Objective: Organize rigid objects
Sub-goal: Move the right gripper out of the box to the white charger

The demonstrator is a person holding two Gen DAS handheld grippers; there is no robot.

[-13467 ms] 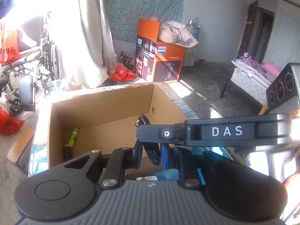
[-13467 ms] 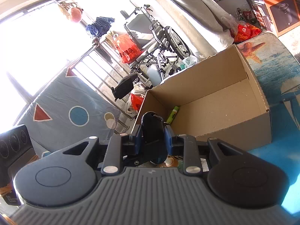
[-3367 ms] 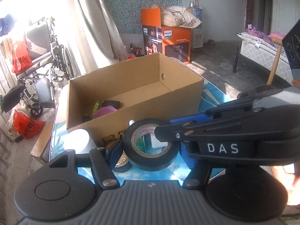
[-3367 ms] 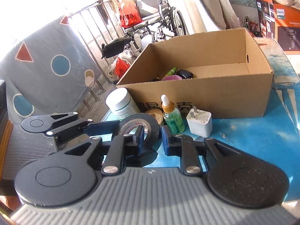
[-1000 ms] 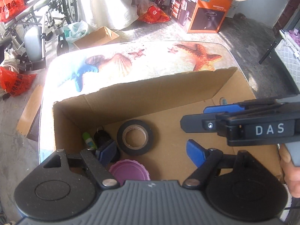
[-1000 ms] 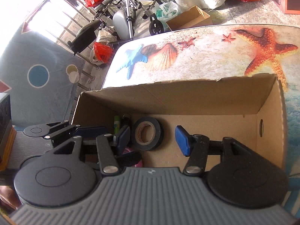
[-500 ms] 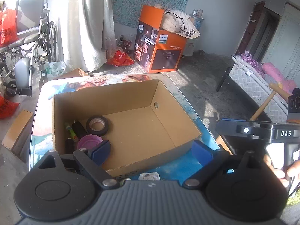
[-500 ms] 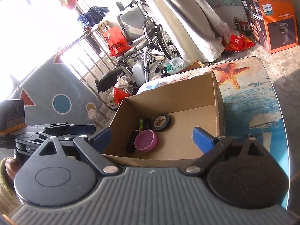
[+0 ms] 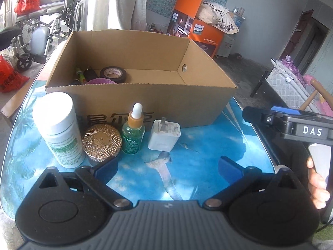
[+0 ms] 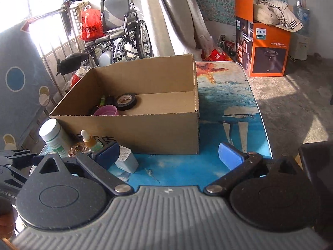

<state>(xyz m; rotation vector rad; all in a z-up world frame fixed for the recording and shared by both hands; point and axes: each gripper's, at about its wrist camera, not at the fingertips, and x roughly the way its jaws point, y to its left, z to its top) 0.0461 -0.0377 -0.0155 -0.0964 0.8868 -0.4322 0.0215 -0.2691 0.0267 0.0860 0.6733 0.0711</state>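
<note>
An open cardboard box (image 9: 145, 104) stands on the blue sea-print table (image 9: 208, 141). A black tape roll (image 9: 113, 74), a purple lid (image 9: 100, 81) and small dark items lie at its left end. In front of it stand a white bottle (image 9: 60, 129), a gold jar (image 9: 101, 141), a green dropper bottle (image 9: 133, 133) and a white charger (image 9: 164, 135). My left gripper (image 9: 168, 166) hovers low before this row, its jaws opening with nothing between them. My right gripper (image 10: 169, 156) faces the box (image 10: 156, 133) from the right, jaws opening and empty, with the charger (image 10: 127, 160) by its left finger.
A wheelchair (image 10: 122, 33) and red bags stand beyond the table's far left. An orange appliance carton (image 10: 268, 48) sits on the floor at the back right. A bed (image 9: 291, 83) is at the right. A hand (image 9: 318, 183) holds the right gripper's handle.
Both grippers pulled back from above the box to the table's near side and sank lower. Their jaws spread wider. The tape roll stays in the box.
</note>
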